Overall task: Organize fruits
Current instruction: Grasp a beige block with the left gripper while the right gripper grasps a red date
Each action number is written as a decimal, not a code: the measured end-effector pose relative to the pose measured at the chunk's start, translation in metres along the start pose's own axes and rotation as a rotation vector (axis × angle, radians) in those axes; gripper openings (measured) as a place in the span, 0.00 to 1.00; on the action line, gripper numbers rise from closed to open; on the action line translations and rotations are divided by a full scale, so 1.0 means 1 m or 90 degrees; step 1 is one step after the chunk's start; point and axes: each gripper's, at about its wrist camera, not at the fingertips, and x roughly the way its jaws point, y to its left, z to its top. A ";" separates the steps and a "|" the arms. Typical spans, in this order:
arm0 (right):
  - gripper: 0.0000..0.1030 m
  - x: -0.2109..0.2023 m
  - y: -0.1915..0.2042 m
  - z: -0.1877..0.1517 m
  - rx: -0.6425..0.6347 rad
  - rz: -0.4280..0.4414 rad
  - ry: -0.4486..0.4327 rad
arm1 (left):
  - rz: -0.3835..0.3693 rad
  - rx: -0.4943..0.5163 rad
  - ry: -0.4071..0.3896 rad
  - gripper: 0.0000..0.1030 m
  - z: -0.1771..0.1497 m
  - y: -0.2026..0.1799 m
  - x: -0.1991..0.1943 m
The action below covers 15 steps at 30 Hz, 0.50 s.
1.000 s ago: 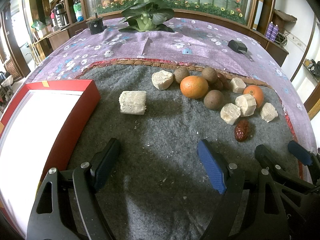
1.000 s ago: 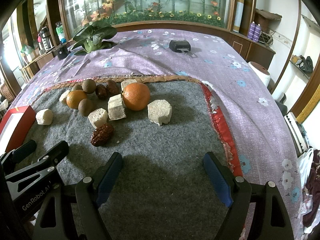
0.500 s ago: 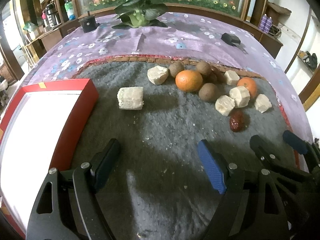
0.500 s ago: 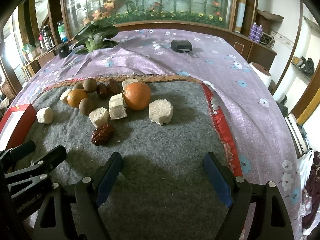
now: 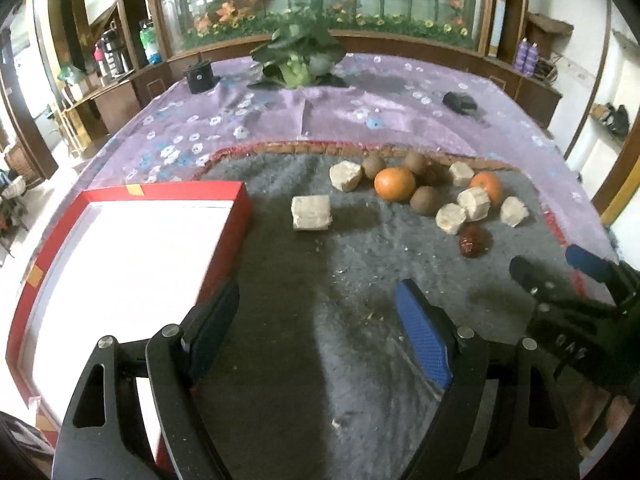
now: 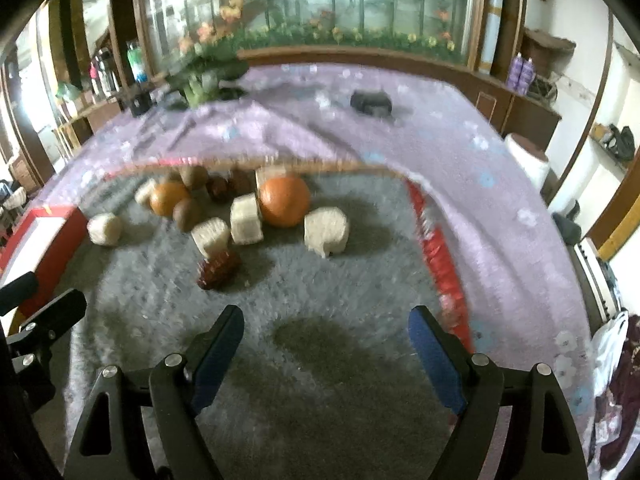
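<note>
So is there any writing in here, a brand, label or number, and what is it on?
No text can be read.
Right gripper: pale marks on its body, too blurred to read.
Purple bottles: labels too small to read.
Red box: plain tape patches, no print visible.

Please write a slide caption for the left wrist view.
Open left gripper above grey mat, red tray beside.
</note>
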 end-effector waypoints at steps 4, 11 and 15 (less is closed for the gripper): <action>0.81 -0.022 -0.003 0.002 -0.027 0.015 -0.030 | -0.029 -0.007 0.008 0.79 0.004 0.007 -0.004; 0.81 -0.033 -0.009 0.003 -0.028 0.040 -0.039 | -0.061 -0.024 0.015 0.79 0.016 0.014 0.001; 0.81 -0.034 -0.008 0.002 -0.036 0.044 -0.040 | -0.065 -0.052 0.031 0.79 0.027 0.018 0.012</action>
